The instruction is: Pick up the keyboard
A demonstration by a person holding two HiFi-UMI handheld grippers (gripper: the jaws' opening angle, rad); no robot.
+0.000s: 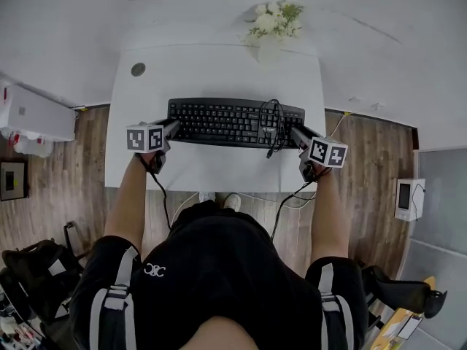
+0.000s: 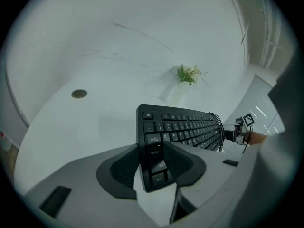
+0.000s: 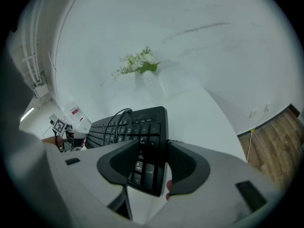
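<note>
A black keyboard [image 1: 226,121] lies crosswise over the white table [image 1: 211,68], held at both ends. My left gripper [image 1: 173,128] is shut on its left end. In the left gripper view the pads [image 2: 122,167] clamp the end with the Ctrl key, and the keyboard [image 2: 185,127] stretches away to the right. My right gripper [image 1: 295,133] is shut on the right end. In the right gripper view the keypad end of the keyboard [image 3: 128,127] sits between the pads [image 3: 190,167]. In both gripper views the held ends seem to hang just off the tabletop. Its coiled black cable [image 1: 273,126] rests on the keys near the right end.
A white vase of flowers [image 1: 273,22] stands at the table's far edge, and a round cable port [image 1: 138,69] is at the far left. A white box [image 1: 36,115] sits left of the table and a small device [image 1: 407,197] at the right over wood floor.
</note>
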